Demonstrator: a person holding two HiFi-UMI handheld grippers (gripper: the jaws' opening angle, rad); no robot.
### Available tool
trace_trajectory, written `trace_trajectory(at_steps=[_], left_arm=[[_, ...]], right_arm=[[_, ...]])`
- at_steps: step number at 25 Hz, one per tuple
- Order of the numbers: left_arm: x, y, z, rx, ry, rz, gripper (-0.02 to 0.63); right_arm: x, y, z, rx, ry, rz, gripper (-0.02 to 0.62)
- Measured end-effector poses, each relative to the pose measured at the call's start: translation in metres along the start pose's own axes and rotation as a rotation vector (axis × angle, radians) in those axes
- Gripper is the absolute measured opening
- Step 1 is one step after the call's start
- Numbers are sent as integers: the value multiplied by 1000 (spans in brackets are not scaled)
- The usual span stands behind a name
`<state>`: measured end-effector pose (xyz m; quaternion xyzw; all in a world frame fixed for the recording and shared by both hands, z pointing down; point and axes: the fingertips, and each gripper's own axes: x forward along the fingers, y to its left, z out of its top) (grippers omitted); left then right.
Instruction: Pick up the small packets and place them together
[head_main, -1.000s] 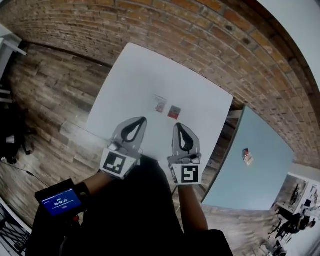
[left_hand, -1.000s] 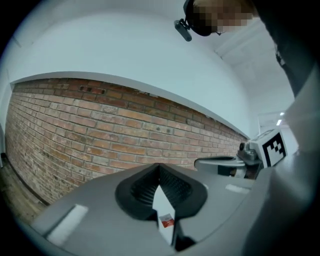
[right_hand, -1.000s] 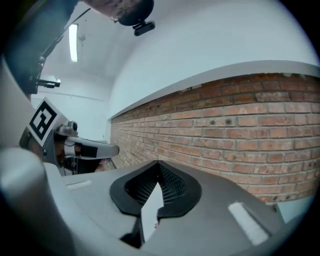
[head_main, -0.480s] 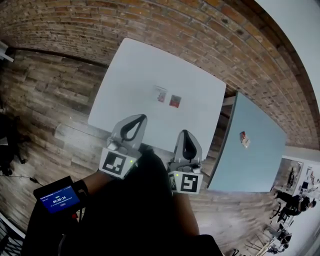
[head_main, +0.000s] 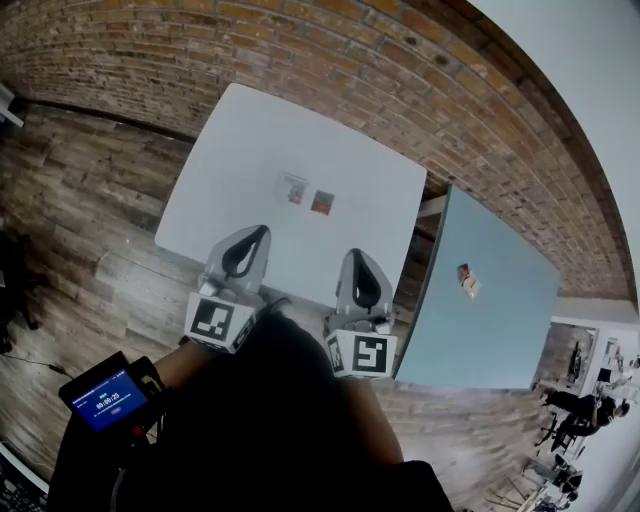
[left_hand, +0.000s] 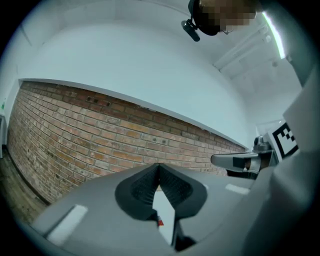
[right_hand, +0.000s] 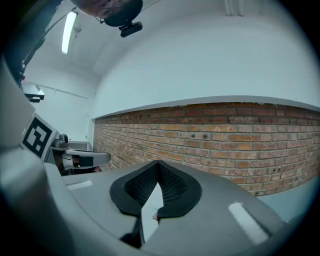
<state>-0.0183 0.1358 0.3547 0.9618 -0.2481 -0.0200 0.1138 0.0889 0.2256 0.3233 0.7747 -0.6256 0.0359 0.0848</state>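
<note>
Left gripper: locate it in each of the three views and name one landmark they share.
Head view: lower left of centre, left gripper over the white table's near edge.
Left gripper view: bottom centre, the gripper shut.
Right gripper view: left edge, the gripper side-on.
Shared landmark: brick wall.

The blue screen (head_main: 103, 398) you wear shows what looks like 00:00:25. Print on the pale packet (head_main: 293, 188) and the red packet (head_main: 322, 202) is too small to read.

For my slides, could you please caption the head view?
Shut, empty left gripper and right gripper hover at the white table's edge, short of two small packets.
</note>
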Motion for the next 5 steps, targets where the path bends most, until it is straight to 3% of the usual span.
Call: trace_trajectory(at_steps=[5], left_arm=[[10, -41, 3, -15, 4, -31, 2]], right_arm=[[-25, -5, 14, 15, -62, 23, 1]])
